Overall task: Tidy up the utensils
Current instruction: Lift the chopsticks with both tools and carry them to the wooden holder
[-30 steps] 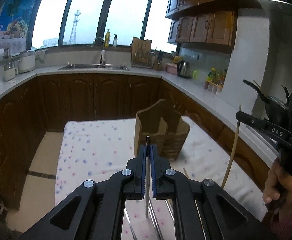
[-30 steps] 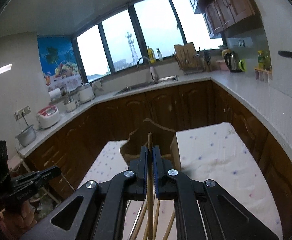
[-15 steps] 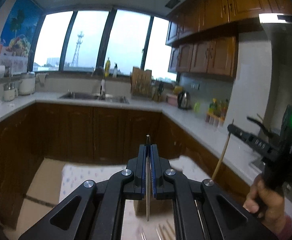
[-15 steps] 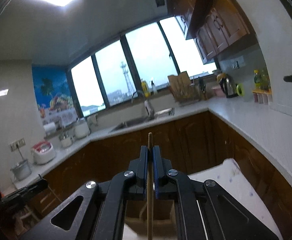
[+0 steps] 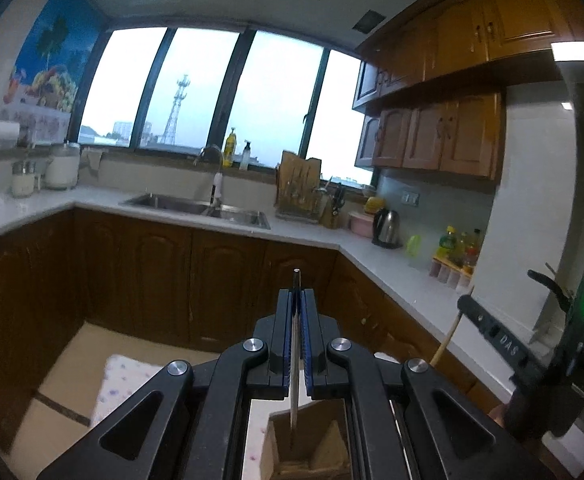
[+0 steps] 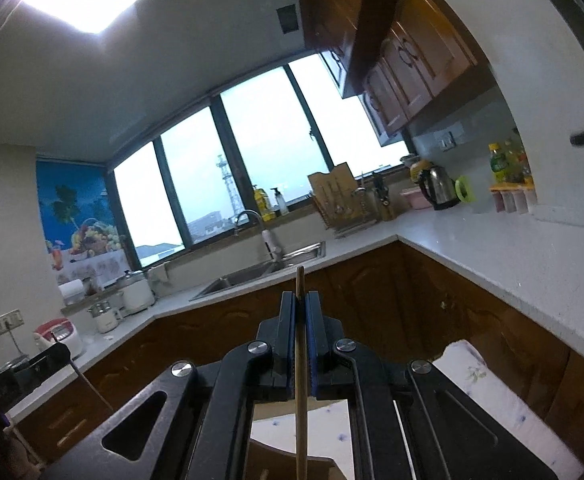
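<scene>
Two grippers each clamped one utensil: the left gripper (image 5: 297, 312) had its jaws closed on a single metal chopstick (image 5: 294, 376), the right gripper (image 6: 301, 316) on one wooden chopstick (image 6: 301, 400). Both sticks ran lengthwise along the fingers, upper tips protruding. The metal one's lower end hung over the wooden holder (image 5: 312, 444), which was cut off below the frame.

A steel sink (image 5: 200, 206) was set into the white countertop (image 5: 312, 236) below the window (image 5: 228, 92) — a kettle (image 5: 388, 227) and knife block (image 5: 298, 184) were ranged to its right, a rice cooker (image 5: 65, 166) to its left.
</scene>
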